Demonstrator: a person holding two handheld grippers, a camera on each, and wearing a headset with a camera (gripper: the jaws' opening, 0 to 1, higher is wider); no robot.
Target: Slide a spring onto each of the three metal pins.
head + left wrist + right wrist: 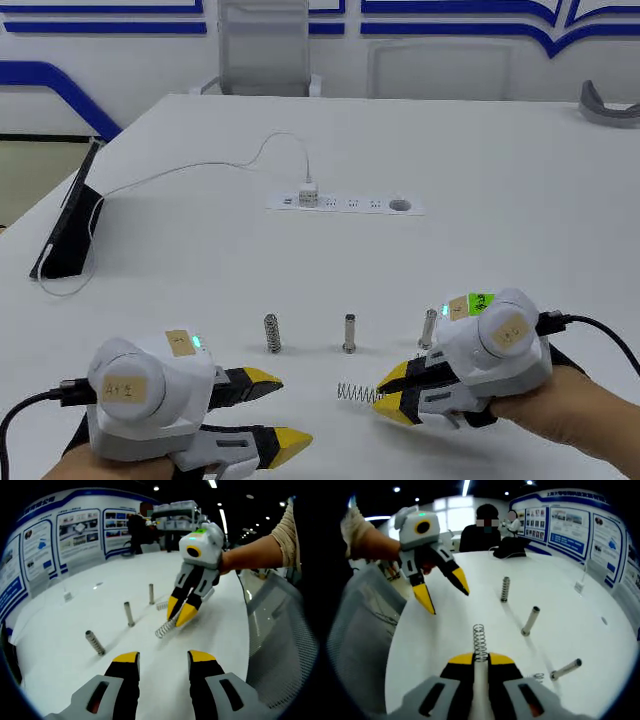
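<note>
- Left gripper [287, 410]: jaws apart, holding nothing, and farther from the bare pins than the other gripper.
- First pin [272, 333]: upright, just beyond the left gripper's tips, already wearing a spring.
- Middle pin [349, 333]: bare and upright, just beyond the held spring.
- Right gripper [389, 392]: jaws clamped on one end of the loose spring [355, 392]. Its long axis lies level and points left from the tips.

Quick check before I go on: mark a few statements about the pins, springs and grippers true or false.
1. The right hand-held gripper is shut on a spring. True.
2. All three pins carry springs. False: in the head view only the leftmost pin does; the middle pin and rightmost pin are bare.
3. The left hand-held gripper is open and empty. True.
4. The held spring sits on the middle pin. False: it is apart from every pin.
</note>
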